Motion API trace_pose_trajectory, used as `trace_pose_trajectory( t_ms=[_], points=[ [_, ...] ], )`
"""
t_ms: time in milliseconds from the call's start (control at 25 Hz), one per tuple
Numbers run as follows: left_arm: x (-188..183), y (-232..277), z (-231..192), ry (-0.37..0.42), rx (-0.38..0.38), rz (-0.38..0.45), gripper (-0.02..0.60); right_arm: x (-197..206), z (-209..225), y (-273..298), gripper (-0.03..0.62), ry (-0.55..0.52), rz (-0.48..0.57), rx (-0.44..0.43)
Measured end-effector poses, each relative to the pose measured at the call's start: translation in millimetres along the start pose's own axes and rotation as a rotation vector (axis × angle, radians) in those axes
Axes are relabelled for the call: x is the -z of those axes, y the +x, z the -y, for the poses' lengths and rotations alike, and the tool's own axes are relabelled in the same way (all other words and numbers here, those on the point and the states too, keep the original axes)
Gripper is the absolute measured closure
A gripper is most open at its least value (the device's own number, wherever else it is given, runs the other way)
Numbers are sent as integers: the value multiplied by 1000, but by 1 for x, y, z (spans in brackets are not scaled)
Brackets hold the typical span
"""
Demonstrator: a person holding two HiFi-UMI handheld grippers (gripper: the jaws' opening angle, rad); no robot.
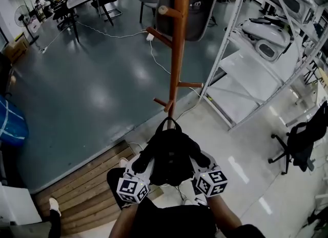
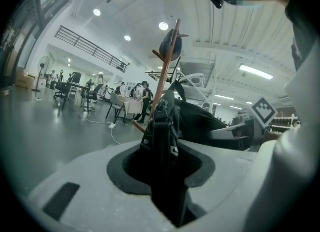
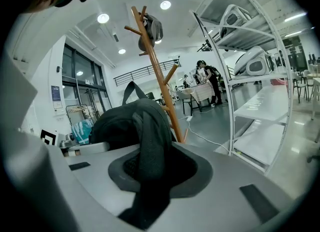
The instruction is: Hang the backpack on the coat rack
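A black backpack point(image 1: 170, 156) hangs between my two grippers in the head view, its top loop point(image 1: 168, 121) just below the lowest pegs of the wooden coat rack point(image 1: 177, 52). My left gripper point(image 1: 145, 166) is shut on the backpack's left shoulder strap point(image 2: 162, 141). My right gripper point(image 1: 197, 164) is shut on the right strap point(image 3: 150, 141). The rack's brown pole point(image 2: 165, 71) rises right behind the bag, and its pole point(image 3: 159, 76) shows again in the right gripper view. A grey item point(image 1: 192, 6) hangs at the rack's top.
White metal shelving point(image 1: 261, 52) with helmet-like shells stands right of the rack. A black office chair point(image 1: 300, 139) is at far right. A wooden platform point(image 1: 87, 191) lies at lower left, a white cable point(image 1: 154, 58) crosses the grey floor, and desks and chairs point(image 1: 82, 1) fill the back.
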State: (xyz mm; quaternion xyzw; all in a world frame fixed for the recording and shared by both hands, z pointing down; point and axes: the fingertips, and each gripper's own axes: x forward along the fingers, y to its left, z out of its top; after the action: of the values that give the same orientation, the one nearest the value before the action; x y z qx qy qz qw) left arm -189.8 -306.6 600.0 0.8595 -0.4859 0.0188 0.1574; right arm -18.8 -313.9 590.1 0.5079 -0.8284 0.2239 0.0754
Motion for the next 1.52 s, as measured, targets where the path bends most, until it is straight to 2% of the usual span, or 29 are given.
trace_pose_trajectory(
  t_ms=[800, 1520],
  points=[
    [26, 78, -62, -20, 71, -77, 456, 18, 29, 77, 509, 50, -26, 90],
    [56, 137, -79, -61, 93, -158, 456, 35, 70, 115, 509, 90, -47, 152]
  ],
)
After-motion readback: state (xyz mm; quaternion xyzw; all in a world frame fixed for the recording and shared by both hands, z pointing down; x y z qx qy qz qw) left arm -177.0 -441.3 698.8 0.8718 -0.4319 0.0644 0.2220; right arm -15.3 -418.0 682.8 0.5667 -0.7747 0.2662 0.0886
